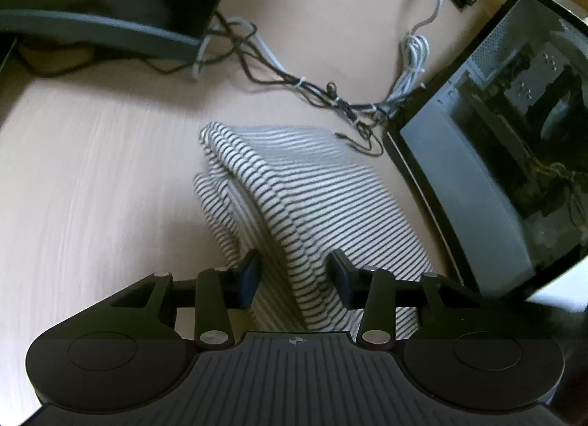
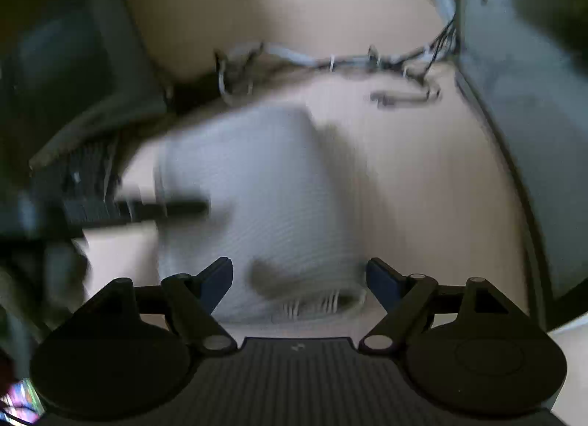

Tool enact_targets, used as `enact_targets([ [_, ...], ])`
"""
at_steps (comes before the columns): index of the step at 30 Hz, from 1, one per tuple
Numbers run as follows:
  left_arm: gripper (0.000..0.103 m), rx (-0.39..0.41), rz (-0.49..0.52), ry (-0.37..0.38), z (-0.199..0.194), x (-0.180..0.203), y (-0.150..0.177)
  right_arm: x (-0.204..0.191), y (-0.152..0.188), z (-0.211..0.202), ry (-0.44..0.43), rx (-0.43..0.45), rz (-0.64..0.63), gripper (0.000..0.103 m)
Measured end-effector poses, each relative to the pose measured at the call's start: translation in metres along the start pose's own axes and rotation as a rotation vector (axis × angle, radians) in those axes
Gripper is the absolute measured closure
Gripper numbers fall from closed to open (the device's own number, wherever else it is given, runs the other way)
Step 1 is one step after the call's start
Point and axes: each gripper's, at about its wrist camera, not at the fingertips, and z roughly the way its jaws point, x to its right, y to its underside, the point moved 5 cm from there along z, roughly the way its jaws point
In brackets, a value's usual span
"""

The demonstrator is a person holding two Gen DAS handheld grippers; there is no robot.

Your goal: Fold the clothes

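Observation:
A black-and-white striped garment [image 1: 294, 183] lies folded on the light wooden table, with a raised fold running toward me. My left gripper [image 1: 294, 271] is open, its jaws on either side of that fold at the garment's near end, not pinching it. In the right wrist view the same garment [image 2: 272, 187] is motion-blurred. My right gripper [image 2: 299, 279] is wide open above its near edge, holding nothing. The left gripper's arm shows as a dark blur at the left of that view [image 2: 139, 209].
A computer case with a glass side panel [image 1: 507, 154] stands to the right of the garment. A tangle of black and white cables [image 1: 330, 91] lies behind it. A dark monitor and grey stand [image 1: 110, 29] are at the back left.

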Motion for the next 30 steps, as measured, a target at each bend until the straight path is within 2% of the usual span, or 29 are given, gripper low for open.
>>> enact_targets([
  [4,0.051,-0.011,0.003,0.017,0.000,-0.008,0.005,0.002,-0.038,0.026,0.002,0.020,0.017,0.023],
  [7,0.050,-0.019,0.014,0.025,0.001,-0.011,0.006,0.011,-0.049,0.073,-0.027,-0.078,0.072,0.019],
  [8,0.050,-0.021,0.021,0.024,-0.002,-0.014,0.006,0.014,-0.048,0.088,-0.071,-0.127,0.137,0.018],
  [10,0.050,-0.023,0.034,0.016,-0.007,-0.018,0.006,0.009,-0.047,0.095,-0.133,-0.147,0.196,0.020],
  [12,0.050,-0.020,0.037,0.001,-0.010,-0.022,0.005,-0.011,-0.048,0.081,-0.141,-0.092,0.085,0.039],
  [15,0.046,-0.021,0.027,-0.018,-0.009,-0.023,0.006,-0.021,-0.044,0.063,-0.165,-0.045,-0.031,0.045],
  [18,0.040,-0.005,0.026,-0.049,0.000,-0.014,0.007,-0.003,-0.036,0.077,-0.110,-0.064,-0.080,0.043],
  [21,0.031,0.007,-0.003,-0.109,0.007,-0.007,0.007,0.016,-0.034,0.087,-0.161,-0.066,-0.045,0.042],
  [25,0.033,0.026,-0.069,-0.167,-0.007,0.003,0.009,0.019,-0.031,0.085,-0.199,-0.041,-0.075,0.038],
  [26,0.029,0.037,-0.096,-0.165,-0.011,0.005,0.010,0.019,-0.030,0.084,-0.205,-0.037,-0.083,0.038],
  [27,0.021,0.043,-0.134,-0.143,-0.014,0.008,0.012,0.019,-0.030,0.083,-0.209,-0.034,-0.091,0.038],
  [28,0.019,0.041,-0.155,-0.131,-0.013,0.011,0.013,0.019,-0.030,0.083,-0.213,-0.035,-0.092,0.038],
  [30,0.021,0.018,-0.123,-0.174,-0.005,0.018,0.015,0.017,-0.035,0.082,-0.224,-0.053,-0.084,0.038],
])
